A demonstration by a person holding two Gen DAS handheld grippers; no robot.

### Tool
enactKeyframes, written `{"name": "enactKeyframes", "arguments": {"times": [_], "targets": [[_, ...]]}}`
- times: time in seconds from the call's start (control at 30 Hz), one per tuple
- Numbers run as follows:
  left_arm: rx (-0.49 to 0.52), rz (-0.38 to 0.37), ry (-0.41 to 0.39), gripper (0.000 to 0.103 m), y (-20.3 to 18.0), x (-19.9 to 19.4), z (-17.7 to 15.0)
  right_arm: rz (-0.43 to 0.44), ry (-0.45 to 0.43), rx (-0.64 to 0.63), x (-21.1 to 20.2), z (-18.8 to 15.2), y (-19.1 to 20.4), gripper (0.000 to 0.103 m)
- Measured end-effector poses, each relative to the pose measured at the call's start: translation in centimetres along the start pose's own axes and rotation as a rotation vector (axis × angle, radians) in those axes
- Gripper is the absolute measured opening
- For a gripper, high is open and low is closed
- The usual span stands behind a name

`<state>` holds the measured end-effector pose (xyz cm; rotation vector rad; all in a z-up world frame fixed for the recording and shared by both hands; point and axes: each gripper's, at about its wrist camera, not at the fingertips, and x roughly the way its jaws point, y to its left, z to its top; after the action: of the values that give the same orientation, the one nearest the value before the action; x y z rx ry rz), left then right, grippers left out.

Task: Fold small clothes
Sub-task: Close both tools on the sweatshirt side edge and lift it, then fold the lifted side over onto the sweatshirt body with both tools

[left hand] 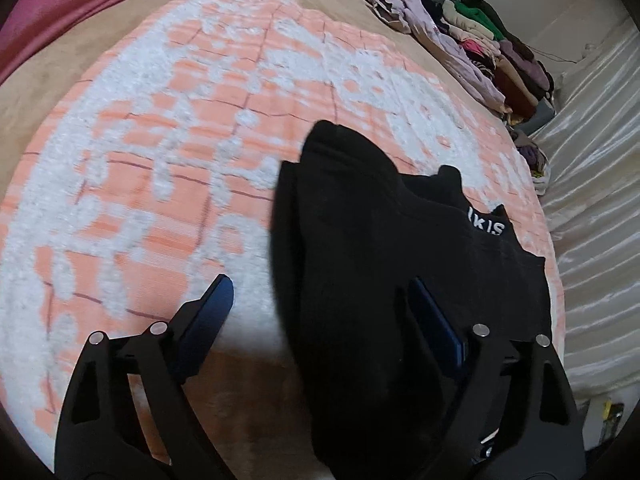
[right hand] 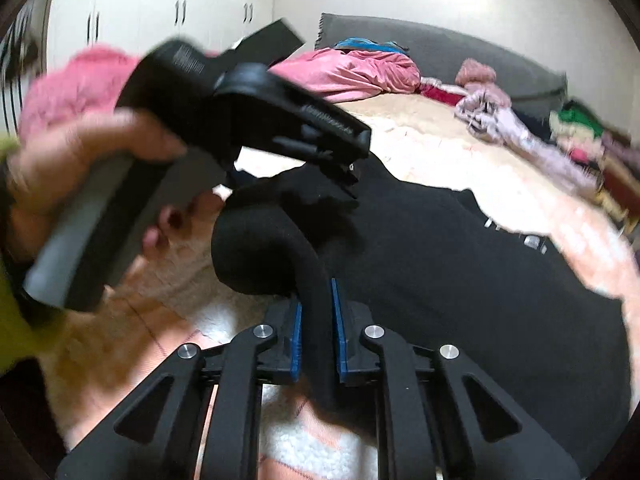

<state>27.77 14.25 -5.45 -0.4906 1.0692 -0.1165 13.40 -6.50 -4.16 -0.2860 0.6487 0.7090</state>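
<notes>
A black garment (left hand: 380, 260) with white lettering (left hand: 486, 226) lies spread on the orange and white blanket (left hand: 180, 140). My left gripper (left hand: 320, 304) hovers over its near left edge with the jaws wide apart. Cloth lies between them, against the right pad (left hand: 428, 312); the left pad (left hand: 212, 304) is clear of it. In the right wrist view my right gripper (right hand: 316, 312) is shut on a raised fold of the same black garment (right hand: 460, 280). A hand (right hand: 80, 160) holds the left gripper's black housing (right hand: 248, 112) just above that fold.
A row of piled clothes (left hand: 480, 40) runs along the bed's right side, next to a shiny white sheet (left hand: 592, 160). A pink duvet (right hand: 352, 68) and grey headboard (right hand: 440, 52) lie at the far end. White wardrobe doors (right hand: 160, 8) stand behind.
</notes>
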Motion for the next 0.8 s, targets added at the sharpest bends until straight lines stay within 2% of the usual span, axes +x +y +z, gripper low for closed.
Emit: {"name": "enactKeyframes", "arguments": {"times": [0.03,0.07,0.1,0.17,0.27,0.43,0.57,0.8], "targets": [[-0.011,-0.023,0.005,0.076,-0.2,0.1,-0.1,0.018,-0.002,0.026,-0.1,0.0,-0.4,0.011],[-0.026,-0.045,0.008,0.063,-0.3,0.1,-0.1,0.032,-0.004,0.047,-0.3,0.1,-0.7,0.011],[-0.041,-0.060,0.012,0.055,-0.4,0.1,-0.3,0.037,-0.009,0.052,-0.4,0.1,-0.8,0.011],[-0.028,-0.042,0.006,0.031,-1.3,0.1,-0.5,0.034,-0.018,0.047,-0.7,0.1,-0.6,0.011],[0.006,-0.031,-0.018,0.017,-3.0,-0.7,-0.8,0.040,-0.040,0.069,-1.4,0.1,-0.9,0.011],[0.066,-0.031,-0.080,0.016,-6.6,-3.3,-0.7,0.051,-0.117,0.130,-4.2,-0.2,-2.3,0.010],[0.105,-0.045,-0.118,0.015,-10.5,-4.9,-1.0,0.071,-0.174,0.241,-6.8,-0.9,-4.9,0.010],[0.210,-0.054,-0.132,0.015,-18.3,-4.7,-1.9,0.075,-0.251,0.386,-11.0,-3.3,-9.3,0.010]]}}
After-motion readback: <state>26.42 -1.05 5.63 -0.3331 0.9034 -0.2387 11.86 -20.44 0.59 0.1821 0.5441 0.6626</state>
